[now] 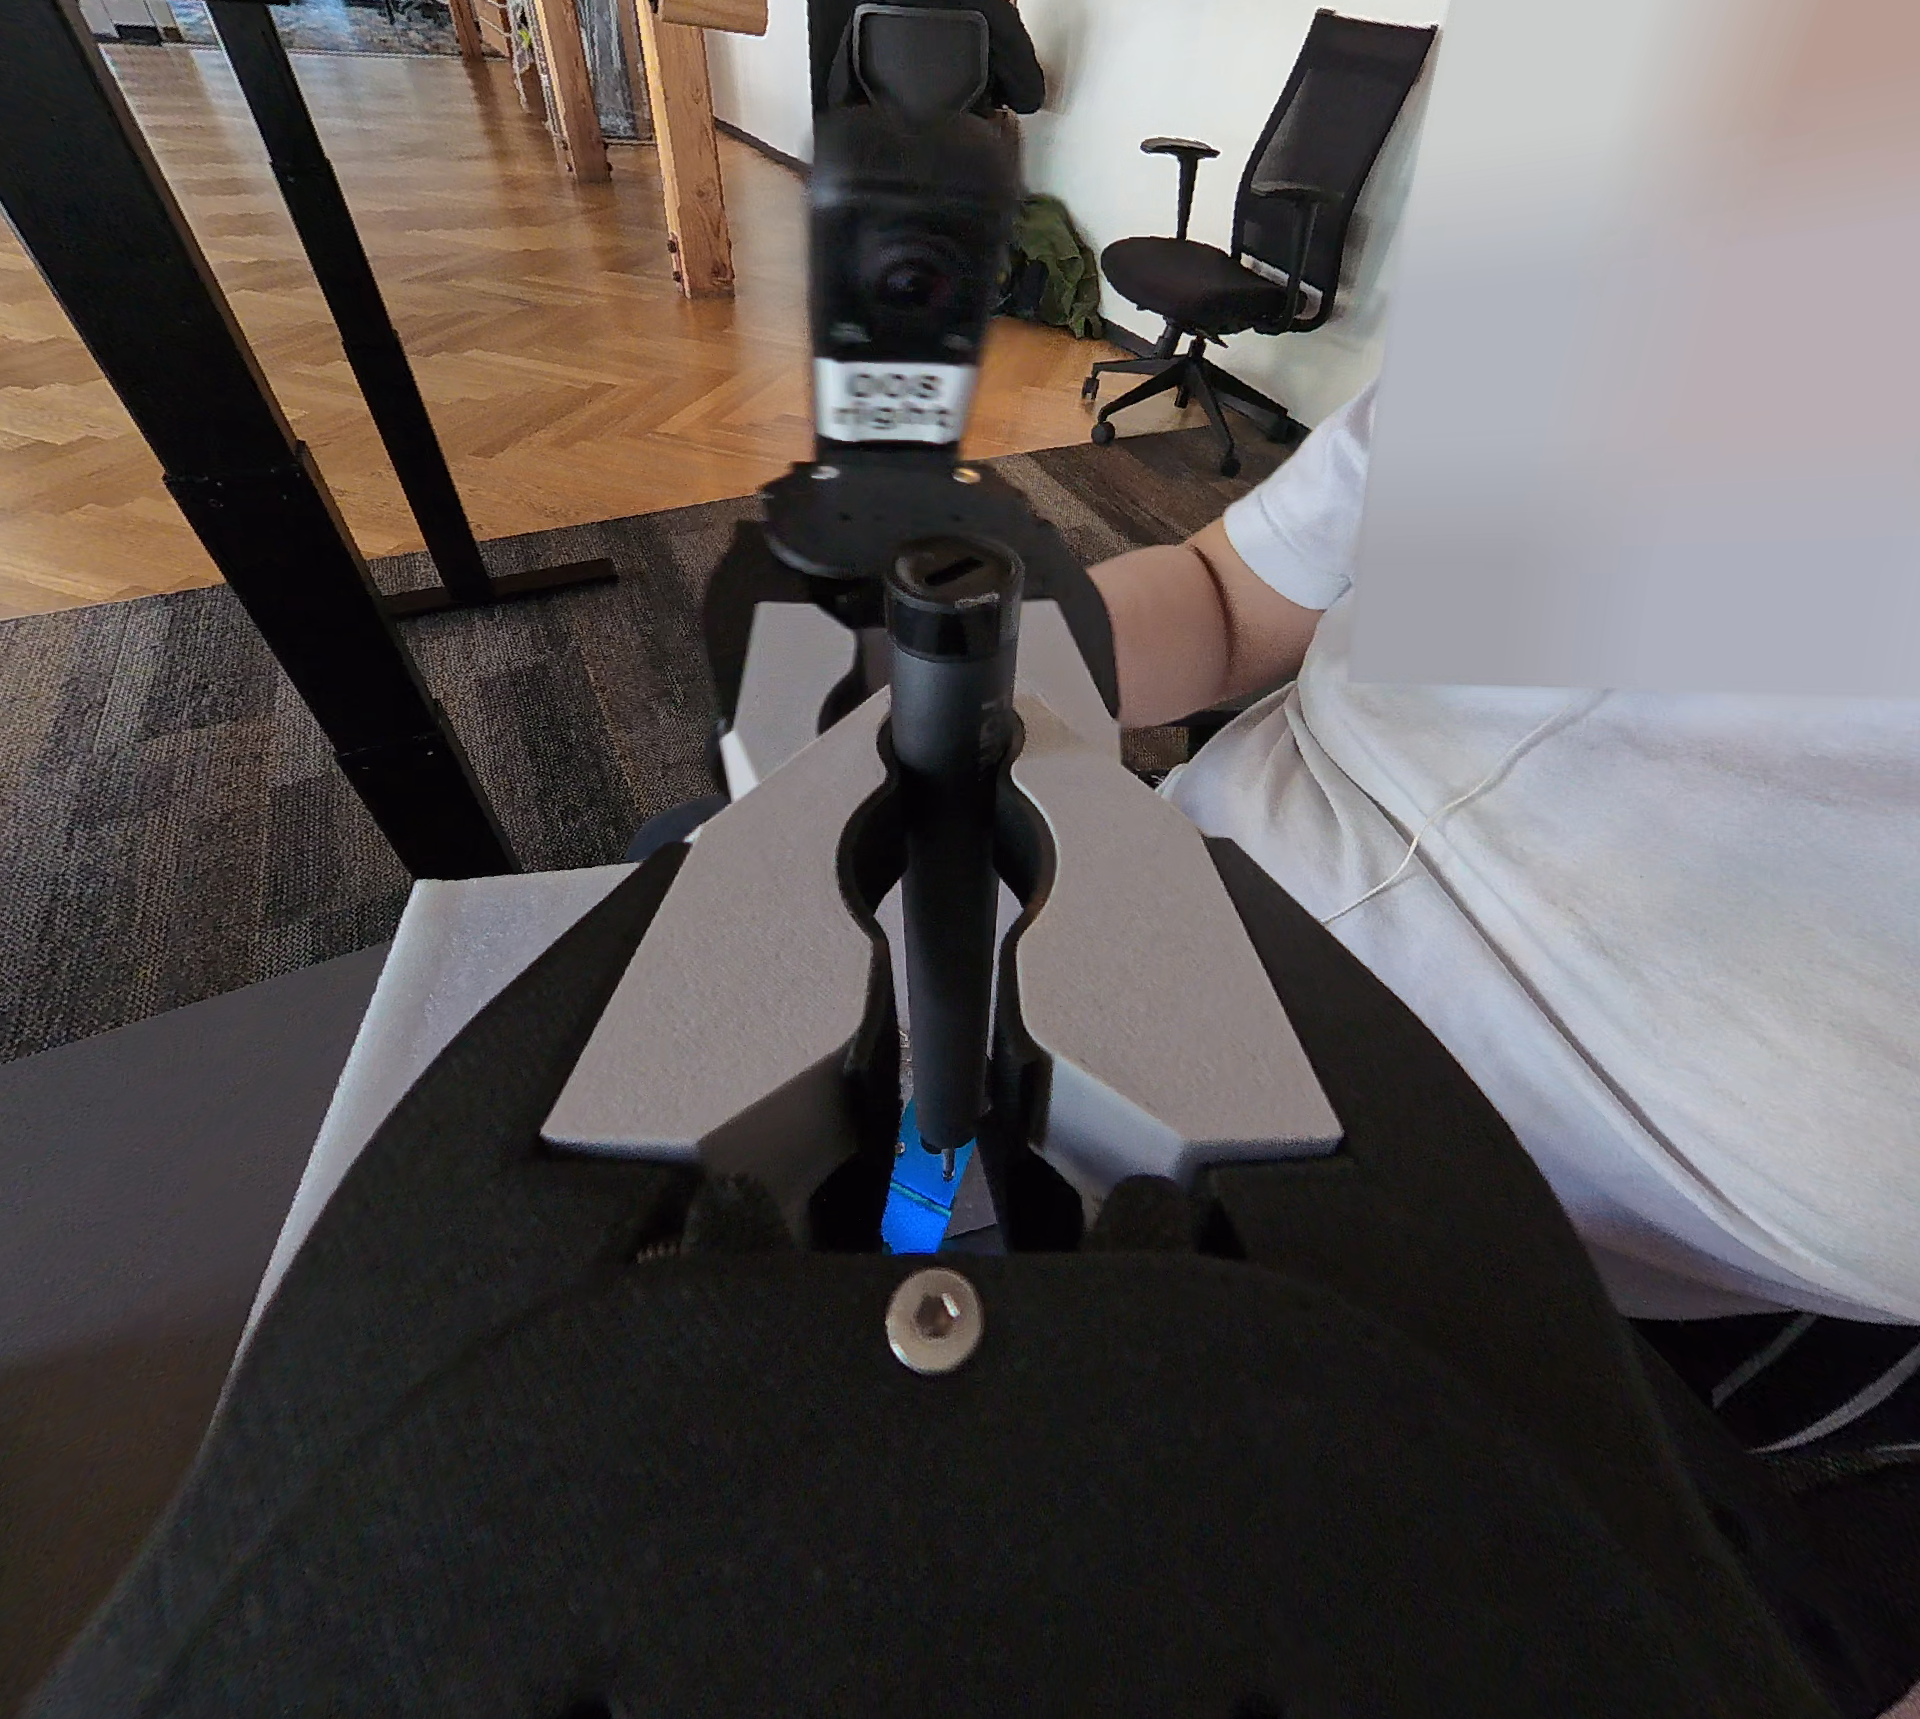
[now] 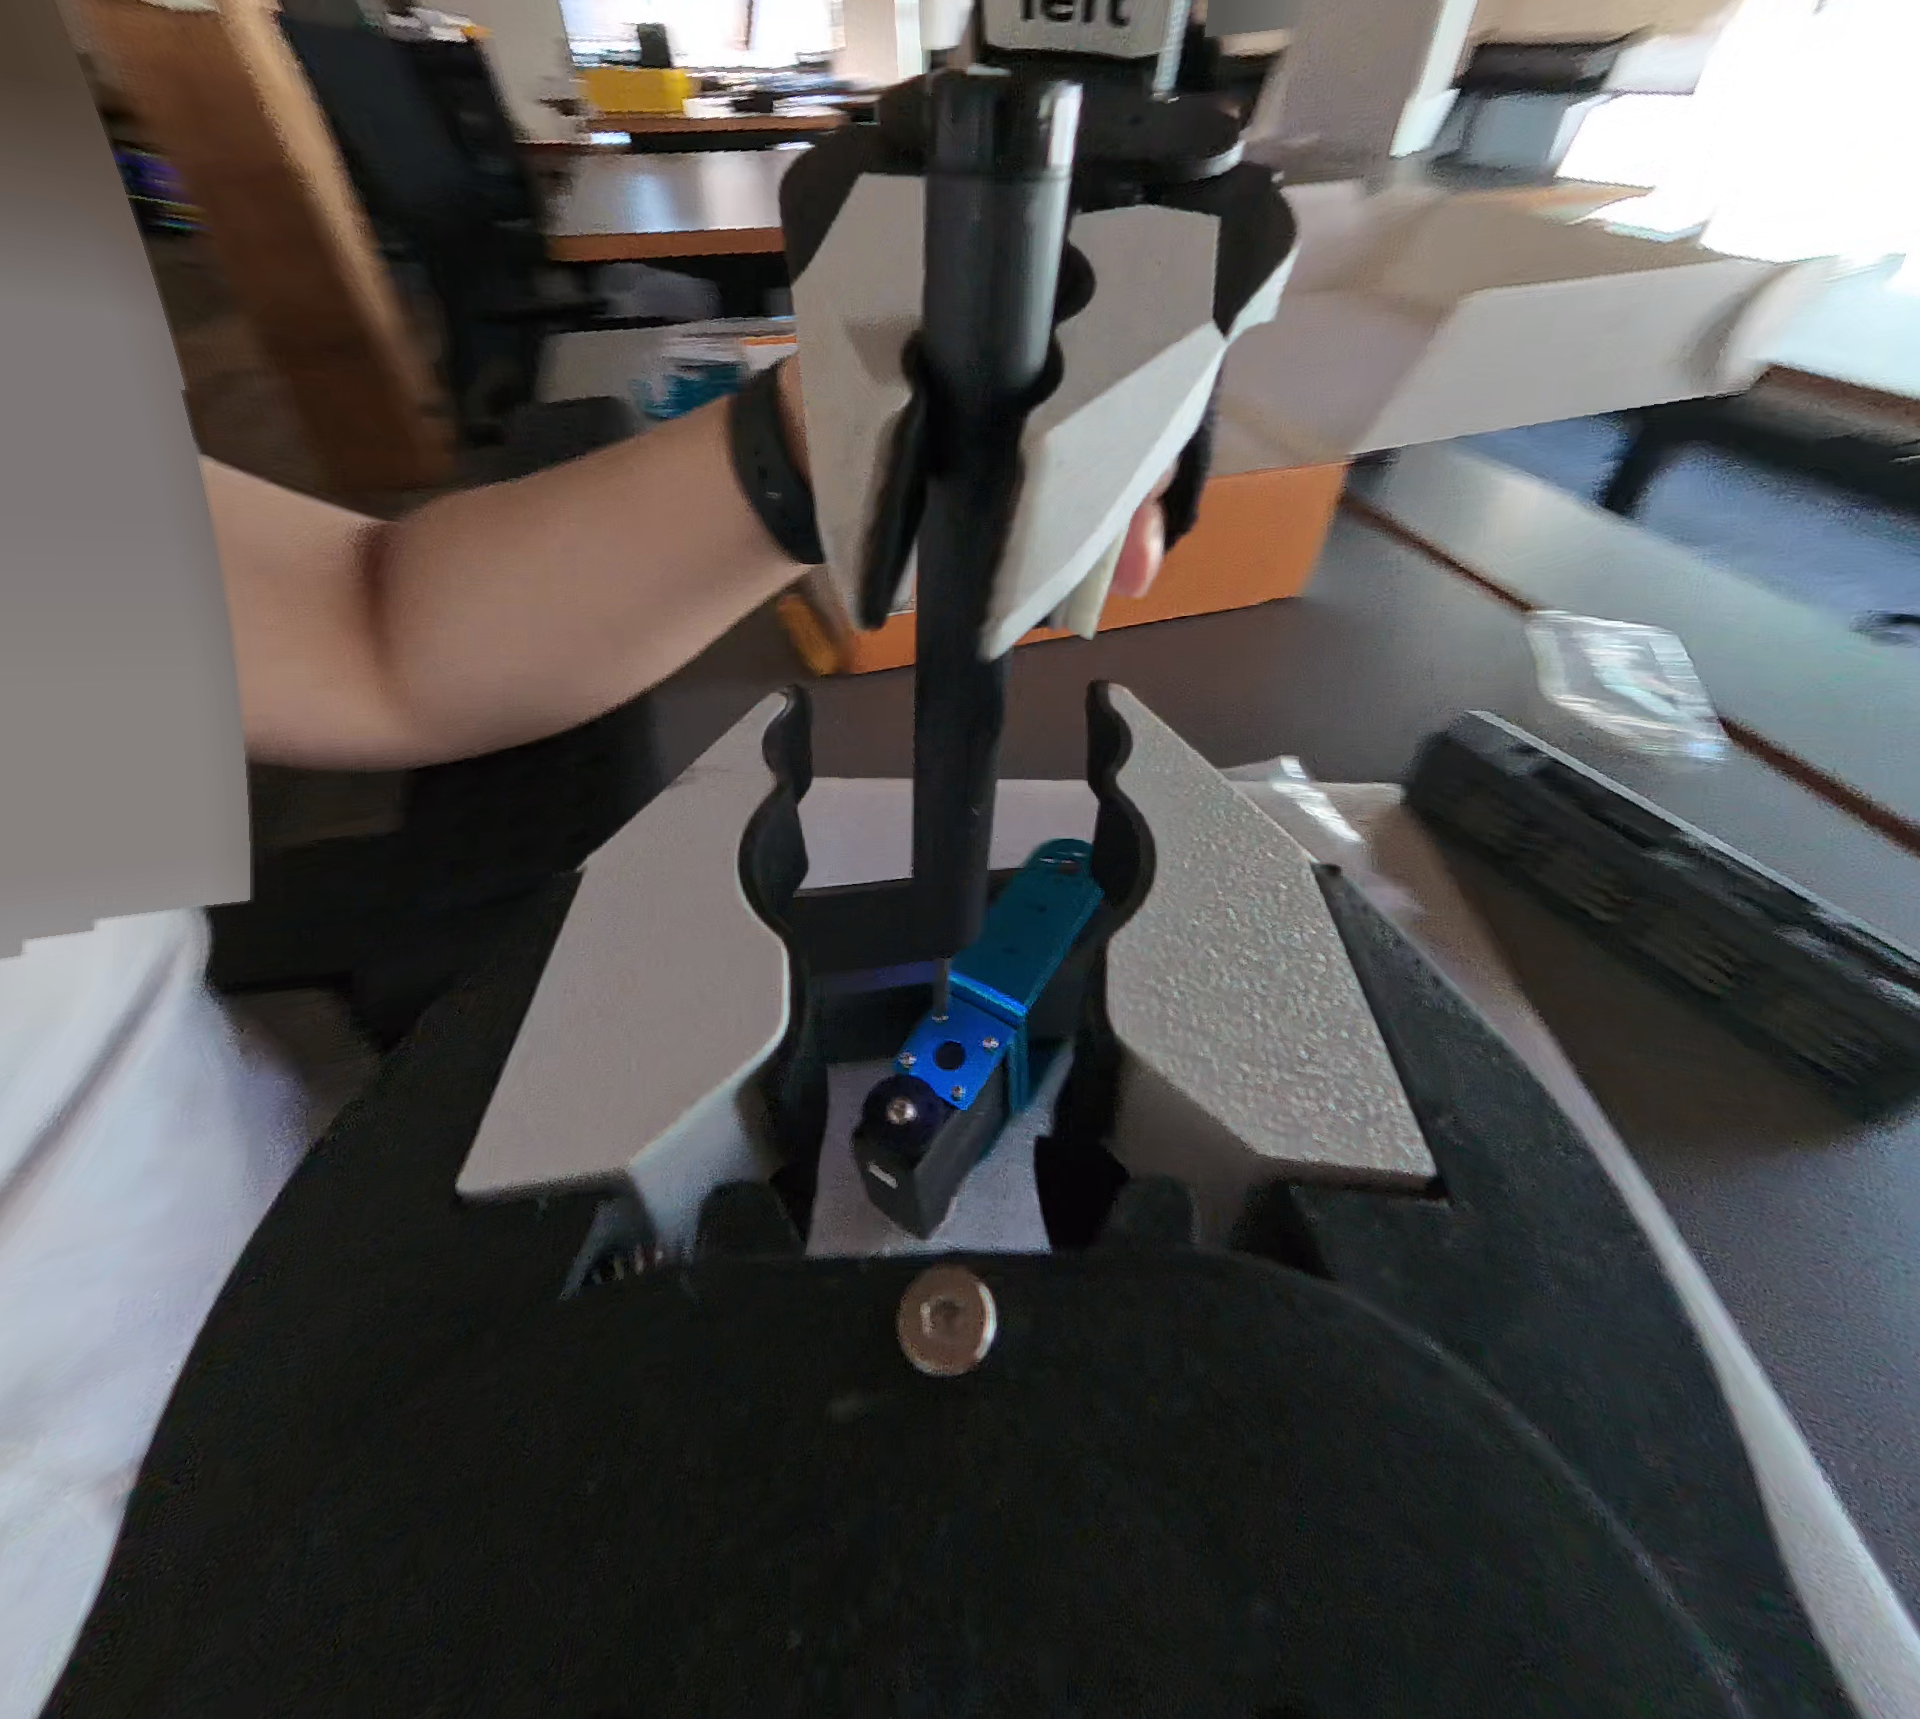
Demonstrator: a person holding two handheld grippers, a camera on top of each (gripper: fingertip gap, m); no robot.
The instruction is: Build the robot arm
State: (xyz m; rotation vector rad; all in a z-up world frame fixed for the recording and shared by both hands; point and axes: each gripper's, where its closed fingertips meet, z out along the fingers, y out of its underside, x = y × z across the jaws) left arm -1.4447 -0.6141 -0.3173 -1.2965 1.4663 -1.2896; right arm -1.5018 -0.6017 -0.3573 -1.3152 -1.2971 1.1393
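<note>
In the left wrist view, my left gripper is shut on a dark grey pen-shaped electric screwdriver. The screwdriver's bit rests on a blue metal bracket seen through the gap at the gripper's base. In the right wrist view, my right gripper holds a small black servo with the blue bracket on it, deep between the fingers. The left gripper comes down from above. The screwdriver stands nearly upright with its tip on a screw at the bracket's corner.
A long black box and a clear plastic bag lie on the dark table to the right. A person's forearm and white shirt are close by. Black desk legs and an office chair stand behind. There is about 6 cm between the tips of the two grippers.
</note>
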